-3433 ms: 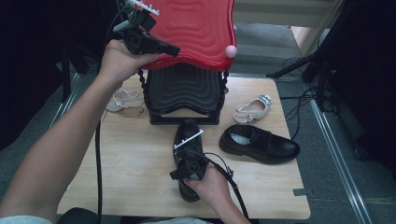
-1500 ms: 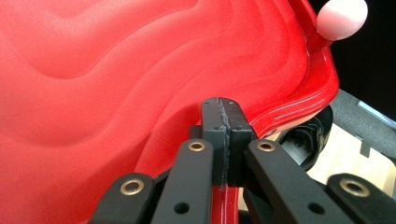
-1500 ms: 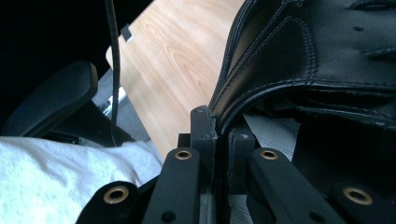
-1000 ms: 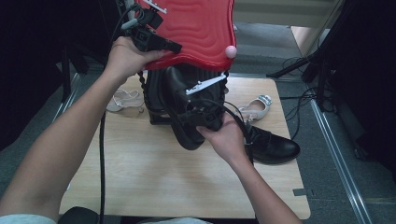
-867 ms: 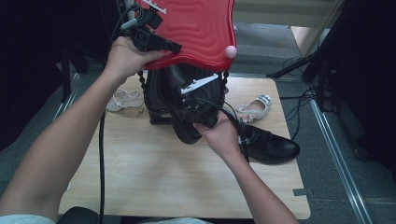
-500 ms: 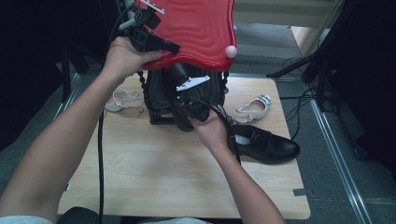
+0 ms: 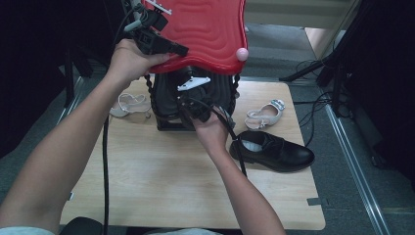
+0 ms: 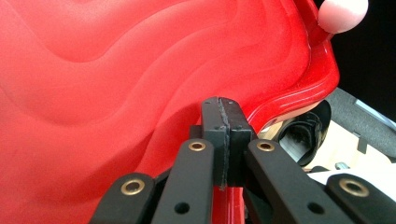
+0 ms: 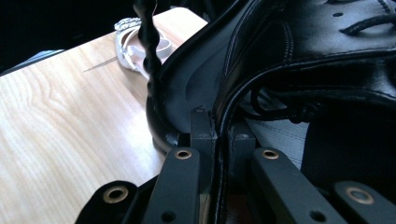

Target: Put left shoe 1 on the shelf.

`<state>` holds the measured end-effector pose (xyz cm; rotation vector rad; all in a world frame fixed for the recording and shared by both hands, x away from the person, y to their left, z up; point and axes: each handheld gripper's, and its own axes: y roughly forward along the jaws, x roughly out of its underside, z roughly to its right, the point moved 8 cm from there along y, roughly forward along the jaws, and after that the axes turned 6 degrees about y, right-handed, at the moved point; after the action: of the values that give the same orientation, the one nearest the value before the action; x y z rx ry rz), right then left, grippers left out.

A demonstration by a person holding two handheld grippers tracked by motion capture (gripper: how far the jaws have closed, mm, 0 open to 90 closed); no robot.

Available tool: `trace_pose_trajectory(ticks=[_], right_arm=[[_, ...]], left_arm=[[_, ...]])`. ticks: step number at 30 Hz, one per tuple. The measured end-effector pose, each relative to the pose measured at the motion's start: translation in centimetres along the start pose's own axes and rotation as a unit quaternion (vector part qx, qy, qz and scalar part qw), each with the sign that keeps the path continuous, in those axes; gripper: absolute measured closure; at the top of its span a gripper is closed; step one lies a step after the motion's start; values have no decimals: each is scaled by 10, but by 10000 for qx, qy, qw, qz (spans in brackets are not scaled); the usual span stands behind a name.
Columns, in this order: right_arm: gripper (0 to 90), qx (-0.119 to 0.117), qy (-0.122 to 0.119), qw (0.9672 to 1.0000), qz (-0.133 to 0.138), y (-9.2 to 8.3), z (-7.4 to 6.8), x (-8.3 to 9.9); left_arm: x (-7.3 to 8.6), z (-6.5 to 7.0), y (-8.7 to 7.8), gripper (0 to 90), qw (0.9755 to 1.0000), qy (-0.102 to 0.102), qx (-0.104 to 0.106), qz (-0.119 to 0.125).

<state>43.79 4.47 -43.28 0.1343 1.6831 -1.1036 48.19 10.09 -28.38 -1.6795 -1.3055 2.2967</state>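
Left claw [image 7: 169,48] clamps the rim of the red lid [image 7: 205,29], jaws pressed tight together on the edge, holding the lid lifted and tilted over the black bin [image 7: 166,105] at the back of the wooden surface [image 7: 147,176]. In the left gripper view the red lid edge sits pinched between the pads, pink knob [image 8: 343,14] at upper right. Right claw [image 7: 195,105] grips a black leather shoe [image 9: 299,56] by its collar rim, jaws nearly closed with the leather edge squeezed between them; the shoe sits at the bin opening, under the raised lid, mostly hidden in the high view. Second black shoe [image 7: 274,152] lies on the surface, right of the bin, just beside the right hand [image 7: 211,132]. White sandal [image 7: 264,115] behind it, near the bin. Another white sandal [image 7: 128,104] left of the bin. Cable [image 7: 104,161] trails down from the left claw.
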Motion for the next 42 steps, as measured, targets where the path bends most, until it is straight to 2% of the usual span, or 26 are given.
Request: trace_pose_trajectory(ticks=[3,7,8,10,13,15,21,23,25,28,30,34,36,37,38,39,41,42], right_arm=[[843,-80,38,9999,-83,10,-3,0],[815,92,-117,9998,-108,16,-9,2],[782,162,-88,9998,-83,16,-10,1],[742,15,108,9999,-111,16,-9,0],[708,-196,328,9993,32,12,-8,-2],[688,-291,492,9983,76,8,-9,-4],[671,-388,480,9976,319,-18,-11,-5],[665,-503,534,9965,411,-29,-12,-1],[665,-608,568,9958,389,-39,-14,4],[669,-714,595,9949,404,-48,-15,8],[712,-874,619,9939,280,-59,-18,16],[824,-968,571,9935,198,-67,-19,29],[849,-1010,568,9932,144,-68,-19,33],[900,-980,547,9937,-11,-67,-19,43],[900,-980,547,9937,-11,-67,-19,43],[900,-1023,552,9932,-52,-66,-18,51],[900,-1049,634,9924,-106,-65,-16,55],[900,-1091,742,9911,-181,-61,-13,65]], left_arm=[[0,0,0,900,10000,-17,-12,9],[1,0,0,900,10000,-31,-15,3],[1,-1,-1,900,10000,-31,-6,4],[0,0,0,900,10000,-34,-10,12],[1,0,0,900,10000,-24,-12,11],[1,-1,0,900,10000,-29,-13,20],[0,0,0,900,10000,-28,-48,29],[0,0,0,900,10000,-21,-55,34],[0,0,0,900,10000,-13,-63,34],[0,0,0,900,10000,-13,-76,39],[1,0,0,900,9999,-26,-87,58],[1,0,0,900,9999,-29,-74,72],[1,0,0,900,9999,-32,-73,74],[1,0,0,900,9999,-27,-70,74],[1,0,0,900,9999,-27,-70,74],[1,0,0,900,9999,-24,-70,76],[1,0,0,900,9999,-19,-69,84],[1,0,0,900,9999,-13,-65,91]])
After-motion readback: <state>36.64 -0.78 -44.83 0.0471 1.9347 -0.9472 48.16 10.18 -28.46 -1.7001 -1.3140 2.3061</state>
